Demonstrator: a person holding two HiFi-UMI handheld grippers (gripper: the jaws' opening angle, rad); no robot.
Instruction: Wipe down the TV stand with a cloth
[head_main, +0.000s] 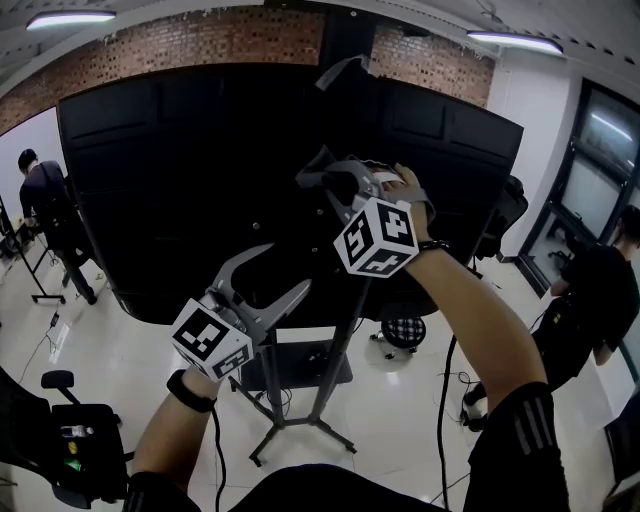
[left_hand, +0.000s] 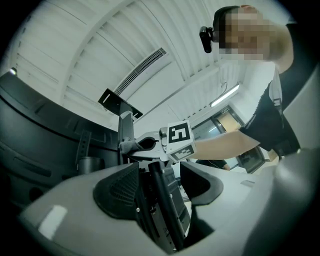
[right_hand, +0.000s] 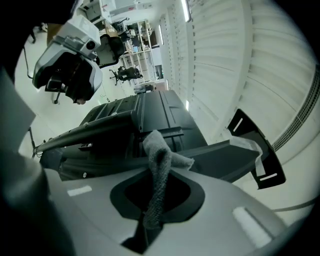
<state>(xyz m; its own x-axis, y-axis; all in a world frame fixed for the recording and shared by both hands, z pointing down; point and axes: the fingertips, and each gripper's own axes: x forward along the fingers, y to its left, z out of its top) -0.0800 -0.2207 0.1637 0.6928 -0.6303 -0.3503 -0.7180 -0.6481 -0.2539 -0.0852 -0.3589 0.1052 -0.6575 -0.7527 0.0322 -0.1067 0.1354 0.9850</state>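
Note:
The black TV (head_main: 180, 180) faces away from me on its grey stand (head_main: 338, 350), whose post runs up the back. My right gripper (head_main: 328, 180) is raised against the upper post and shut on a grey cloth (right_hand: 159, 165) that sticks out past its tips onto the dark bracket (right_hand: 150, 120). The left gripper view shows that cloth (left_hand: 127, 146) and the right gripper (left_hand: 131, 146) above. My left gripper (head_main: 268, 283) is lower and to the left, open. In its own view the left gripper (left_hand: 160, 195) has the black post (left_hand: 167, 215) between its jaws, with no contact visible.
One person (head_main: 45, 210) stands at the far left, another (head_main: 590, 290) at the right near the windows. A stool with a checked seat (head_main: 403, 331) stands behind the stand's legs. A black chair (head_main: 70, 440) is at bottom left. Cables (head_main: 445, 400) trail on the floor.

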